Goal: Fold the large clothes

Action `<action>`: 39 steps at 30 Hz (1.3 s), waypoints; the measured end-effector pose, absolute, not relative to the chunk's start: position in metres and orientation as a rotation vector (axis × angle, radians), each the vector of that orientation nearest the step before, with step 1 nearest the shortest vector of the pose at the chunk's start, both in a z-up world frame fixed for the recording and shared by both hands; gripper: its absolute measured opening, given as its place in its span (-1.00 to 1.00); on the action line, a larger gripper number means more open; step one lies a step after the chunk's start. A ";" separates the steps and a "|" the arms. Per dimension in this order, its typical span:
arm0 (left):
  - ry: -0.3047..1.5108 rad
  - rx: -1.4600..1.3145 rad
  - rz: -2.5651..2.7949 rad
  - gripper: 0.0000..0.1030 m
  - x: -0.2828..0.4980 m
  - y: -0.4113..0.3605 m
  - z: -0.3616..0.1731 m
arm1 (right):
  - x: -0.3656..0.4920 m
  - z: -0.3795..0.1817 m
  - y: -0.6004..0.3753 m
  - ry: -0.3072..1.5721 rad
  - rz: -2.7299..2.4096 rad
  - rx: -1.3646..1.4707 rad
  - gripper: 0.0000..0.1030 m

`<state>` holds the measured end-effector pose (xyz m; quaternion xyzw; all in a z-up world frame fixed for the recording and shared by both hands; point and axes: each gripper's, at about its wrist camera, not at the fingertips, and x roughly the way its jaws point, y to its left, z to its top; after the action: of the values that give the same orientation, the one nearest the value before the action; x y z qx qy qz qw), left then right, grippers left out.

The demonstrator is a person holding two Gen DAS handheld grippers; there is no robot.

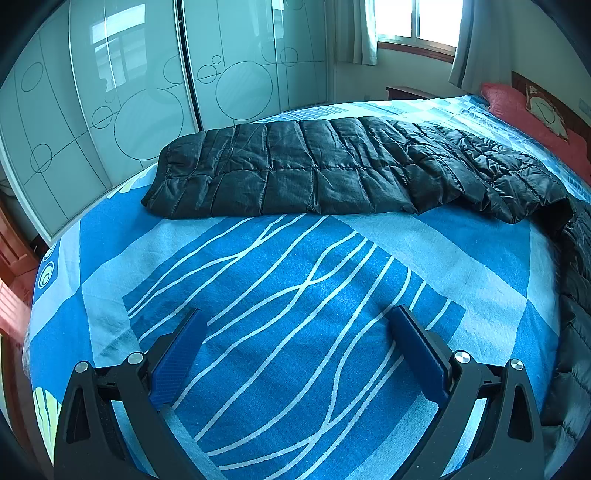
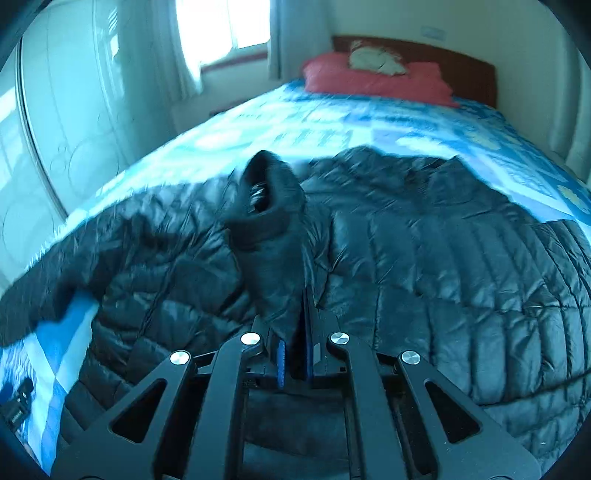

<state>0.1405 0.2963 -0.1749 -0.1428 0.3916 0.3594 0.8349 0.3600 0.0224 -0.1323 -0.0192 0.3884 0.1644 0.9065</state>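
Note:
A black quilted puffer jacket lies spread on the blue patterned bed sheet. In the left wrist view one long part stretches across the far side and more of it runs down the right edge. My left gripper is open and empty, low over bare sheet, well short of the jacket. In the right wrist view the jacket fills the middle. My right gripper is shut on a sleeve of the jacket, which rises from the jaws with its cuff opening upward.
A red pillow and a wooden headboard are at the bed's head. White sliding wardrobe doors run along the far side of the bed. A window with curtains is in the corner. A small dark object lies at the bed's left edge.

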 end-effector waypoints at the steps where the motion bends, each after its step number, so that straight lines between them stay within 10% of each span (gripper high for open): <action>1: 0.829 -0.302 0.761 0.93 0.140 0.296 -0.175 | 0.362 -0.136 0.028 0.830 0.347 -0.054 -0.78; 7: 0.828 -0.300 0.762 0.93 0.139 0.294 -0.175 | 0.342 -0.129 0.047 0.841 0.511 -0.063 0.39; 18: 0.829 -0.294 0.766 0.93 0.139 0.294 -0.176 | 0.331 -0.063 -0.182 0.673 0.186 0.170 -0.30; 28: 0.832 -0.287 0.771 0.93 0.141 0.292 -0.174 | 0.369 -0.150 -0.319 0.900 0.002 0.276 -0.40; 39: 0.831 -0.287 0.771 0.93 0.141 0.293 -0.175 | 0.414 -0.109 -0.334 0.797 -0.006 0.327 -0.37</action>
<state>0.1411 0.2929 -0.1745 -0.1353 0.3923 0.3638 0.8339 0.4137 -0.3336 -0.1087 0.1584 0.3864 -0.0028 0.9086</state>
